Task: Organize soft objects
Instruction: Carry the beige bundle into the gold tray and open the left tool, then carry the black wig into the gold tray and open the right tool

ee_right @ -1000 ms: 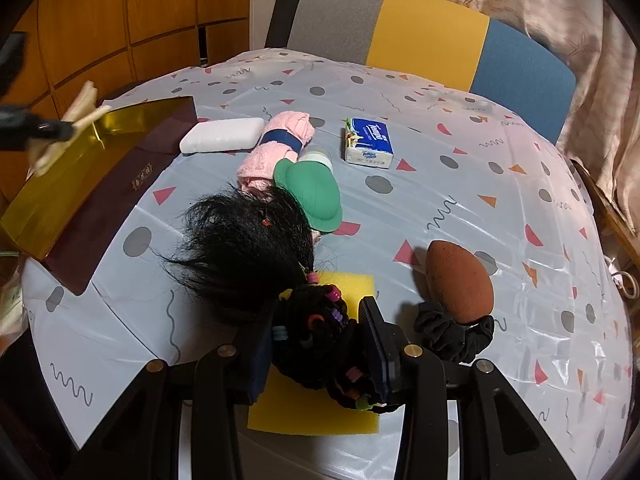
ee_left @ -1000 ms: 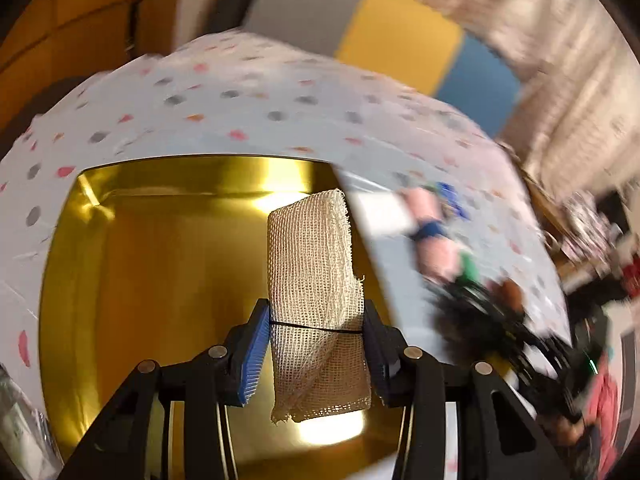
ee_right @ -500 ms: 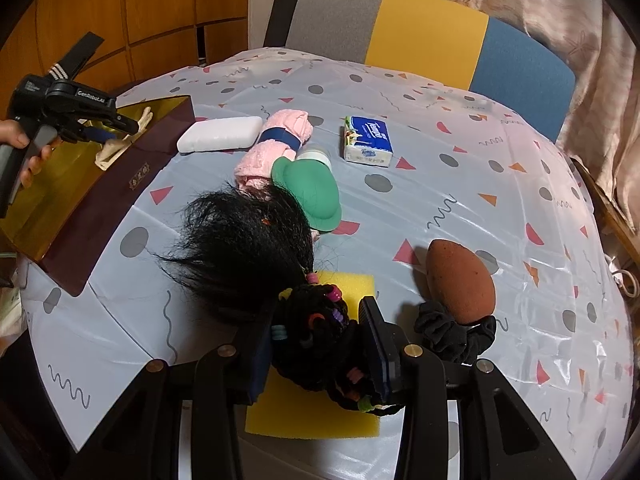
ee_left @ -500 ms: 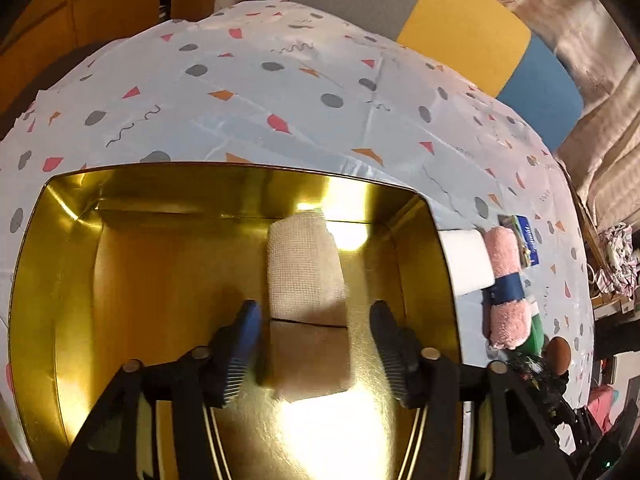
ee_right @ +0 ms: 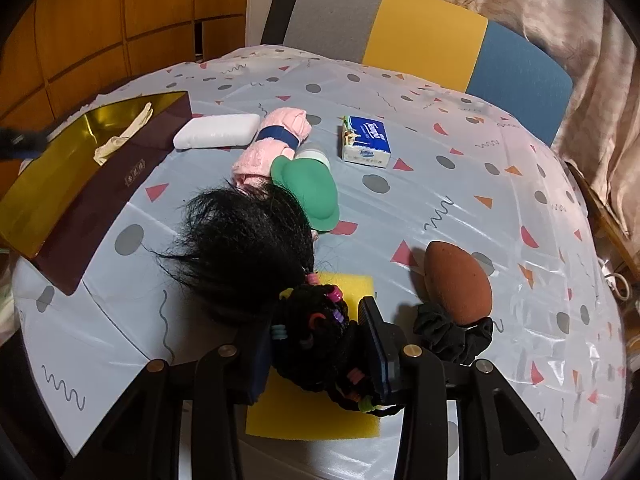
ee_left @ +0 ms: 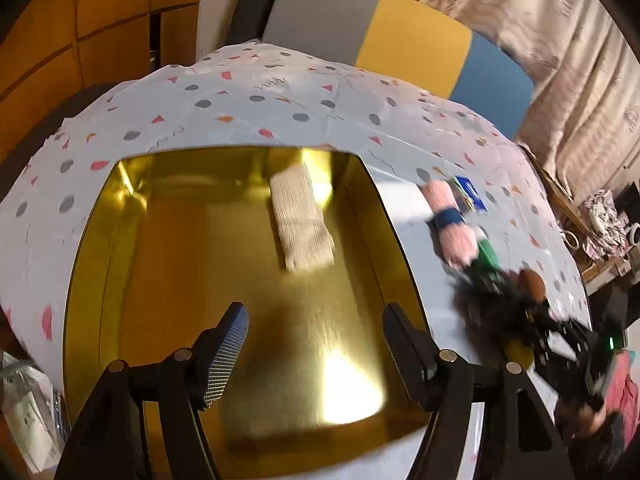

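A cream gauze roll (ee_left: 302,220) lies flat on the floor of the gold box (ee_left: 120,280), toward its far side. My left gripper (ee_left: 316,340) hovers over the box's near half, jaws still opening, with nothing between them. The same roll (ee_right: 124,134) and gold box (ee_right: 48,196) show at the far left in the right wrist view. My right gripper (ee_right: 320,344) is shut on a bundle of black hair ties (ee_right: 316,332) with coloured bands, above a yellow sponge (ee_right: 316,408). A black wig (ee_right: 244,248) lies just beyond it.
On the patterned tablecloth (ee_right: 440,200) lie a white pad (ee_right: 216,136), a pink rolled towel (ee_right: 276,140), a green cap (ee_right: 312,188), a tissue pack (ee_right: 366,140), a brown egg-shaped sponge (ee_right: 456,284) and a black scrunchie (ee_right: 452,336). A chair (ee_right: 420,36) stands behind the table.
My left gripper opened and let go of the gauze roll, which now lies in the gold box, and then drew back from it. The right gripper has kept still on the hair ties.
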Demonstrator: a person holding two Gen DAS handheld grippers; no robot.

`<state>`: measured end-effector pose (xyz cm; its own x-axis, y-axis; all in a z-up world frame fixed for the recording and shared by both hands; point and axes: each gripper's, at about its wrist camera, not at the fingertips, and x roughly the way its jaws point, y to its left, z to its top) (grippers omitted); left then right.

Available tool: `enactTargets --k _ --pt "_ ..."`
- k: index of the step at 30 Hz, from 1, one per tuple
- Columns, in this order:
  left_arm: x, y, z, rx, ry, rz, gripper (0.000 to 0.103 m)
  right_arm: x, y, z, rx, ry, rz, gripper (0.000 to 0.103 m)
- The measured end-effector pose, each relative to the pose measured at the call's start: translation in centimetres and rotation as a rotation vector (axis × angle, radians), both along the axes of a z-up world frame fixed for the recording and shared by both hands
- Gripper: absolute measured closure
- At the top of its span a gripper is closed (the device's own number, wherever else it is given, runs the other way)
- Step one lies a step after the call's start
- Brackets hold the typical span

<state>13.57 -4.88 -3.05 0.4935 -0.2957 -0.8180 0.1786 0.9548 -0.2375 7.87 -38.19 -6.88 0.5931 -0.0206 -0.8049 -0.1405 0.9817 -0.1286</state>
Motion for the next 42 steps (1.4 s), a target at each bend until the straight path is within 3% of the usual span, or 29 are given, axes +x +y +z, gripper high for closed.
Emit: enactTargets --k 7,14,28,42 --pt "-4.2 0.3 -0.1 0.015 -0.048 -0.046 0.032 0.7 1.6 0.5 -0.085 0.04 -0.033 0.066" --pt "-5.9 1.8 0.0 0.048 -0.103 -0.03 0.032 0.9 3.1 1.3 -0.079 0.058 -0.076 0.067" --pt "-6.9 4.3 -0.2 0.004 -0.103 0.005 0.032 1.9 5.0 6.6 0.246 -0.008 -0.177 0.068" --pt "-7.8 6.8 0.7 -0.003 -0.128 0.062 0.032 4.8 13.7 13.2 0.43 -0.14 -0.03 0.068"
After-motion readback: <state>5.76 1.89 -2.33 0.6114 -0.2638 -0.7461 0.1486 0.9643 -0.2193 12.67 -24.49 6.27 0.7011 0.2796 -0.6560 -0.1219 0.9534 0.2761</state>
